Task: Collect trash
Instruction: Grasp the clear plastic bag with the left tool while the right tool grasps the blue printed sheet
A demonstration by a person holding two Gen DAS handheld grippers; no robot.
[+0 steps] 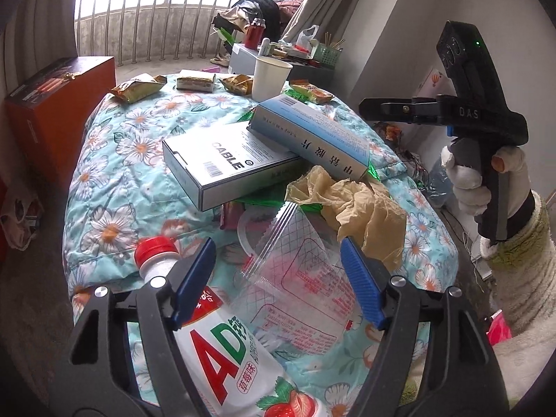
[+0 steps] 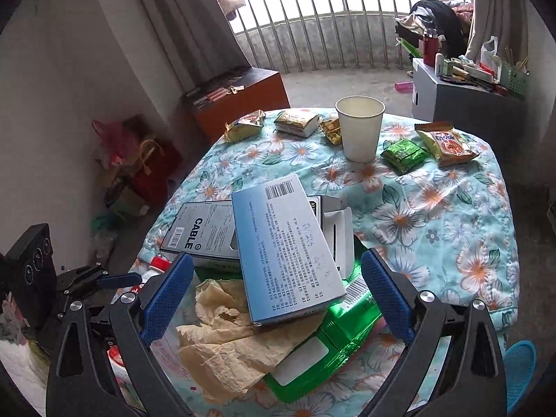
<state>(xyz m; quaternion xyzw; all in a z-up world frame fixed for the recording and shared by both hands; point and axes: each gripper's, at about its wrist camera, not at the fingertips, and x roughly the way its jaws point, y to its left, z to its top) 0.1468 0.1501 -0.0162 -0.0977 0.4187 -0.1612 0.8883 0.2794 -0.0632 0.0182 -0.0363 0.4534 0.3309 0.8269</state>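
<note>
While the left claw (image 1: 278,279) sits apart over the clear bag (image 1: 295,264), I'd dip lower. Right claw (image 2: 278,293) gapes too, probably over the crumpled paper (image 2: 226,340).

The left gripper (image 1: 278,278) tilts downward, jaws spread apart, gripping nothing. The right gripper (image 2: 278,299) also angles down with jaws wide, held in a white-gloved right hand (image 1: 483,180) at far right.

Light: daylight through the barred railing (image 2: 323,24) at the far end
Floor: bare grey concrete (image 2: 330,83)
Walls: pale, hung with beige curtains (image 2: 173,17)
Furniture: orange-brown cabinet (image 2: 243,100) beyond the floral-clothed table (image 2: 451,215); grey box (image 2: 462,100) at the far right corner
</note>
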